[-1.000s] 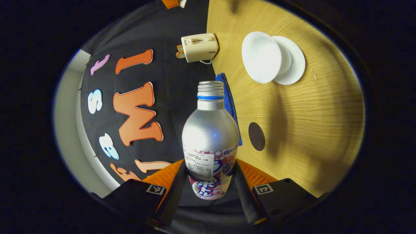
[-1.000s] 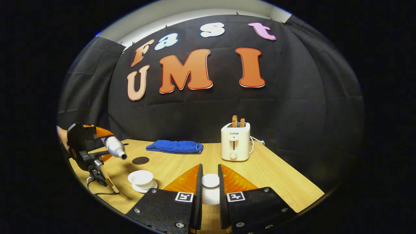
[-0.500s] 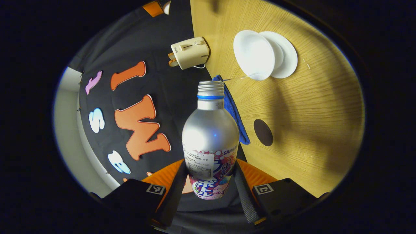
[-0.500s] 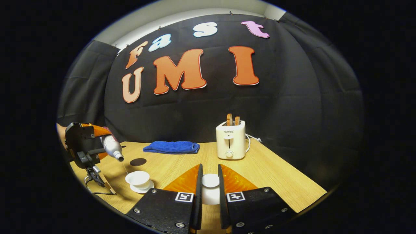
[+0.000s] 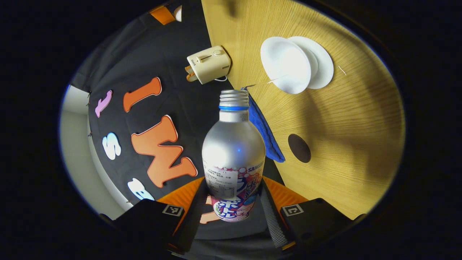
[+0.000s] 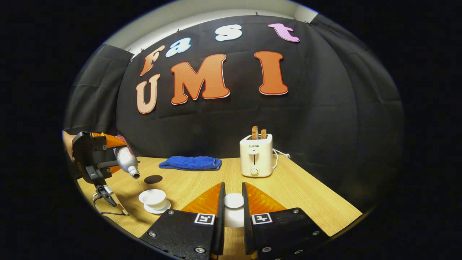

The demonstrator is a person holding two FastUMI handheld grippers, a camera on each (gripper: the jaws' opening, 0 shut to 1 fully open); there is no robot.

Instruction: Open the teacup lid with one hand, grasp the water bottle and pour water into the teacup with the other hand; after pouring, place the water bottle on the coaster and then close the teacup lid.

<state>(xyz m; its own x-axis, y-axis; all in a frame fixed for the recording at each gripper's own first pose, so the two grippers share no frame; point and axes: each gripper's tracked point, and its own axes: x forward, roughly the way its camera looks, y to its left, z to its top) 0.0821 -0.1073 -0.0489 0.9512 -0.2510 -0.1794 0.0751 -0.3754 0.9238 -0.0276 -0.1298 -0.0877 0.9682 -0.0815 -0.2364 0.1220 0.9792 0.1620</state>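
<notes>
We see our left tool [image 5: 232,200] holding the tipped water bottle [image 5: 232,151], a thin stream falling into the teacup [image 6: 152,197]; our right tool [image 6: 231,213] pinches the lid [image 6: 234,200]

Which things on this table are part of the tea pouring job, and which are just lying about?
In the job: water bottle in the left gripper, teacup on its saucer, teacup lid in the right gripper, coaster.
Lying about: toaster, blue cloth.
</notes>
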